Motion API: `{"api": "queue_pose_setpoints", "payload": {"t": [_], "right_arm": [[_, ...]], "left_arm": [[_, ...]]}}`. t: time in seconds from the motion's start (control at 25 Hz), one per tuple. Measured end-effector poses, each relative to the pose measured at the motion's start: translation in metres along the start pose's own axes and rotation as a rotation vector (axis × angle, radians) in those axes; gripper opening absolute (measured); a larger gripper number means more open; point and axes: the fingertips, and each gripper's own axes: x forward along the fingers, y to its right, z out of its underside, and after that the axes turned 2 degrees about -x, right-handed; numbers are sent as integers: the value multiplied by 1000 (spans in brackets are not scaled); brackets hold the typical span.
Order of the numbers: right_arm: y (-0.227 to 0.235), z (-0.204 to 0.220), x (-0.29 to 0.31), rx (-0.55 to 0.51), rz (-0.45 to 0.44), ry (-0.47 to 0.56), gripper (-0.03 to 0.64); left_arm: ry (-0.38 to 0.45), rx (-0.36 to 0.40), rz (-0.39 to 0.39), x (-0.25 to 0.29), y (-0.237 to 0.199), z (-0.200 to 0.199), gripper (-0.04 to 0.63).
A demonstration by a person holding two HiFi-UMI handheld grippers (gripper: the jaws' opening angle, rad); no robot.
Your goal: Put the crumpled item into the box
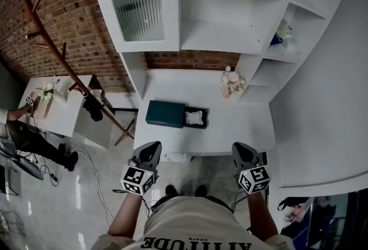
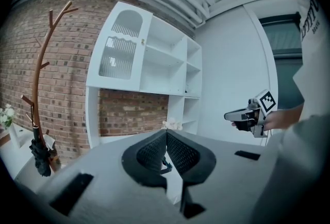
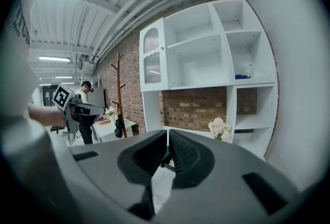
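Jaws on left gripper (image 1: 152,145) and right gripper (image 1: 239,146) meet, crumpled item (image 1: 195,118) well ahead inside box (image 1: 204,112).

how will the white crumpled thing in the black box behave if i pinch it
The white crumpled item looks creased like paper or cloth, so it likely squashes rather than staying stiff. Being loosely wadded, it is probably light for its size. Its irregular shape, nested in the black box, makes rolling unlikely.

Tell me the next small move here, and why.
Probably open the right gripper and reach forward toward the white crumpled item. It and the left gripper are shut and empty, short of the front edge of the desk, while the item lies untouched just right of the teal box.
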Motion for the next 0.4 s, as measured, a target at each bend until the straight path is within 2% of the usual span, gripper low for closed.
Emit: {"api": "queue_pose_setpoints", "payload": {"t": [0.4], "right_arm": [[-4, -2, 2, 0, 4, 0, 35]], "left_arm": [[5, -6, 7, 1, -3, 0, 26]]}}
